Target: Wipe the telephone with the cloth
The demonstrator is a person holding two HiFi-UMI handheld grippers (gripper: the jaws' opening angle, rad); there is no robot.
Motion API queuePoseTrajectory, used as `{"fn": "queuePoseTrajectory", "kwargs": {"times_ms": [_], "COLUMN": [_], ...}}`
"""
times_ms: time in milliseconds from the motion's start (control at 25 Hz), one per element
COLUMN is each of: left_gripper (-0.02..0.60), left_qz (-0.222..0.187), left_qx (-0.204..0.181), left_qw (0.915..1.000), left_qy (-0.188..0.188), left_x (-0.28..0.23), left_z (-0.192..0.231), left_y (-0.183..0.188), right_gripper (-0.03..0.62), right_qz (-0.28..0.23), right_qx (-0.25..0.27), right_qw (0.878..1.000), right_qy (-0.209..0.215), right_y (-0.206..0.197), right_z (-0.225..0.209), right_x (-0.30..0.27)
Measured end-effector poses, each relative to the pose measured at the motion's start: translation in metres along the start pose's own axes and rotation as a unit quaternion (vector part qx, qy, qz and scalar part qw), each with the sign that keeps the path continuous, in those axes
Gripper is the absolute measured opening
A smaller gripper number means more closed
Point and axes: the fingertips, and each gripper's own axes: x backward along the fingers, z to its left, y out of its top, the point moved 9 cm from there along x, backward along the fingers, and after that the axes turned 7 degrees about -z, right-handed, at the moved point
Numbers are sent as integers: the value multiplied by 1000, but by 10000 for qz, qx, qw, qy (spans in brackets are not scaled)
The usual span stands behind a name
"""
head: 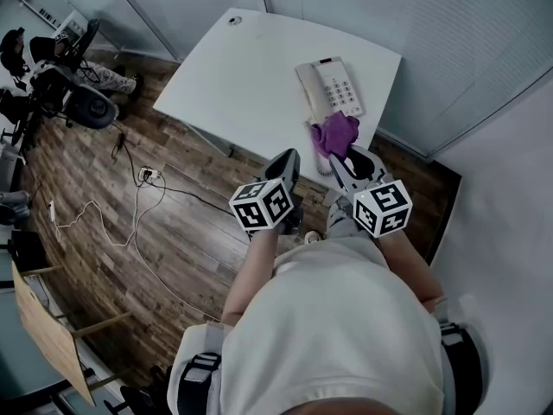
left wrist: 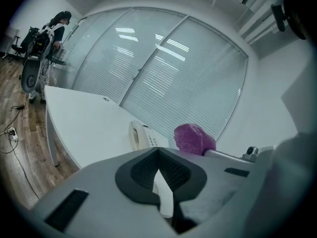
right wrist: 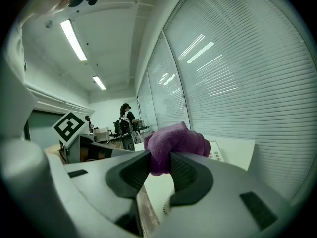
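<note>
Where the right fingers point(right wrist: 185, 175) meet, cloth point(right wrist: 176, 143) sits pinched.

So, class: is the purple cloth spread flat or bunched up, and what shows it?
Bunched up: the cloth is a rounded wad pinched between the right tongs; no flat edge or corner shows.

The telephone point(head: 328, 89) lies on the table point(head: 242, 67) by its right edge, with the cloth point(head: 335, 134) at its near end.
</note>
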Motion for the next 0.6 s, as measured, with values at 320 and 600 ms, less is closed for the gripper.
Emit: {"fn": "queuePoseTrajectory", "kwargs": {"times_ms": [320, 600], "left_gripper": [20, 20], "left_qz": [3, 19], "left_qx": [85, 121], "left_qw": [10000, 9999], "left_qy": [-42, -57], "left_x": [0, 2], "left_z": [-1, 0], "left_y": [-1, -4], "right_gripper": [126, 126], "right_qz": [4, 34], "right_qx": [-10, -4], "right_qw": [10000, 10000], "right_qy": [38, 71], "right_y": [-1, -3], "right_z": [0, 1], "right_x": [1, 2]}}
